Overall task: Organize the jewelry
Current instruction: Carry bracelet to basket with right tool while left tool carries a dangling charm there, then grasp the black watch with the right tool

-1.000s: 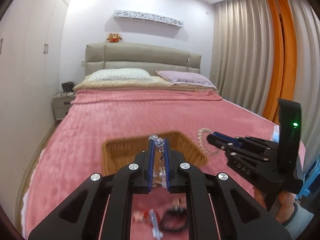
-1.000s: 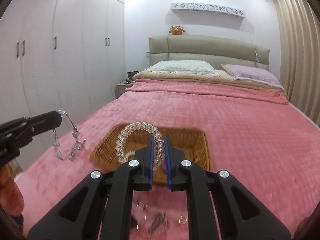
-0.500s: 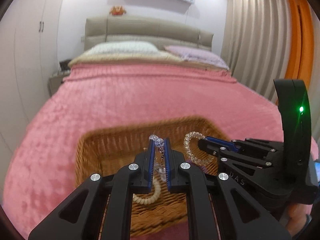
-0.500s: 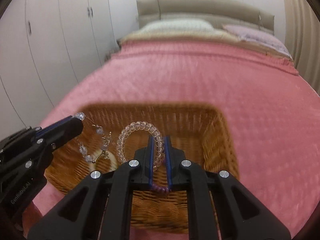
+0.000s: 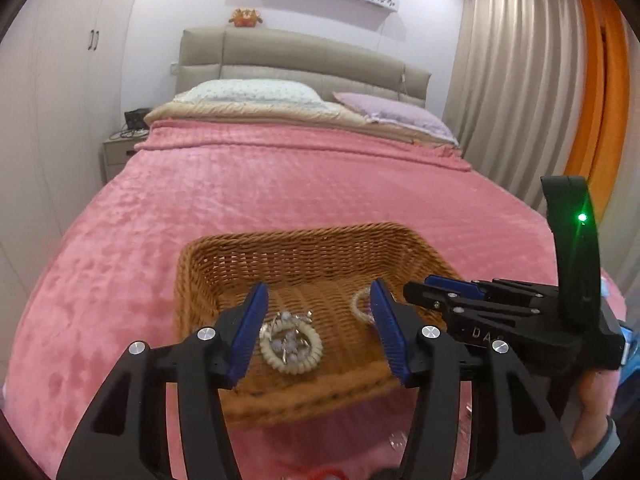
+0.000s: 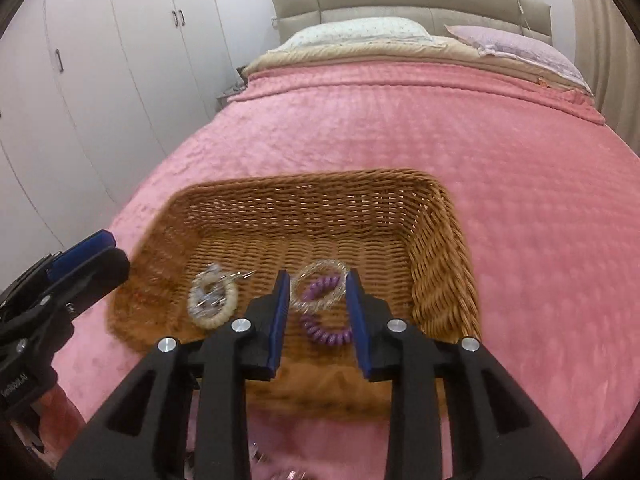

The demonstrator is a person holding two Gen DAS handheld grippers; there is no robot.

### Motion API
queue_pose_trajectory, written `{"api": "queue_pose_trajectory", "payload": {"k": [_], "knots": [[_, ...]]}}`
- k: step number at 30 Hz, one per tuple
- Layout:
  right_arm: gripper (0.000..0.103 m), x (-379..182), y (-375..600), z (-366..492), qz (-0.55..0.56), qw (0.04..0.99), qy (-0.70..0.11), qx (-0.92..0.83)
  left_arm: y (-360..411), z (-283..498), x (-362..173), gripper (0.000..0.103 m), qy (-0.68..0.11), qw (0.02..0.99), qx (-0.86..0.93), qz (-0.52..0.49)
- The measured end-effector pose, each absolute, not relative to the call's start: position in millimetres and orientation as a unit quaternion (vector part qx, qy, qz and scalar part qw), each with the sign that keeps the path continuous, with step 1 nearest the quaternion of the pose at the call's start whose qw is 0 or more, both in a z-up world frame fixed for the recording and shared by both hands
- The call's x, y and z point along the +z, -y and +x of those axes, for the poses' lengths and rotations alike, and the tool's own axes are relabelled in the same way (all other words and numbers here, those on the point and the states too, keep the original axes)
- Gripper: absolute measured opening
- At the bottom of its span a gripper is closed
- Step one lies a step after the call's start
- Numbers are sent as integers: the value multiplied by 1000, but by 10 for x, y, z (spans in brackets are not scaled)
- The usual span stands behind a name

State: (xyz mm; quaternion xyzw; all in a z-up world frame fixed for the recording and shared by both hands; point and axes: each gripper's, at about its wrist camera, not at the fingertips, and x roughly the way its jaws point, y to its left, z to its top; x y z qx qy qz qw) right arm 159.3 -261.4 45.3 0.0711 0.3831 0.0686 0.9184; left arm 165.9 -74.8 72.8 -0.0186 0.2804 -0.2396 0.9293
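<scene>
A wicker basket (image 5: 304,248) (image 6: 436,240) sits on the pink bedspread. My left gripper (image 5: 318,298) hovers over its near side, jaws opening, nothing between them. Below it a silver beaded chain (image 5: 289,344) lies on a cream coil band (image 5: 276,360) on the basket floor. My right gripper (image 6: 318,284) is also over the basket, jaws opening. A clear bead bracelet (image 6: 320,276) lies loose under it on a purple coil band (image 6: 326,334), untouched by the pads. The right gripper (image 5: 430,286) shows at the right of the left wrist view, the left gripper (image 6: 86,254) at the left of the right wrist view.
The pink bedspread (image 5: 280,192) stretches far behind the basket to two pillows (image 5: 256,90) and a grey headboard. White wardrobes (image 6: 100,60) line the left, curtains (image 5: 520,80) the right. Small items blur at the bottom edge of both views.
Both grippers dropped over the basket and went from shut to open. The silver chain fell from the left onto the cream band; the clear bracelet fell from the right onto the purple band.
</scene>
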Motion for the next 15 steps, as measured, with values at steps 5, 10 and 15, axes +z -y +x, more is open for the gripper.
{"api": "queue_pose_trajectory", "payload": {"k": [5,10,15], "knots": [[51,656,2576,1067,65,927,-360,82,488,1115,845,54,-271,929,-249,-25],[52,599,2536,463,58,932,-346,91,271,706,673,54,-302,922,-238,-37],[51,312,2535,199,59,931,-350,91,219,500,326,52,-345,908,-235,-30]]}}
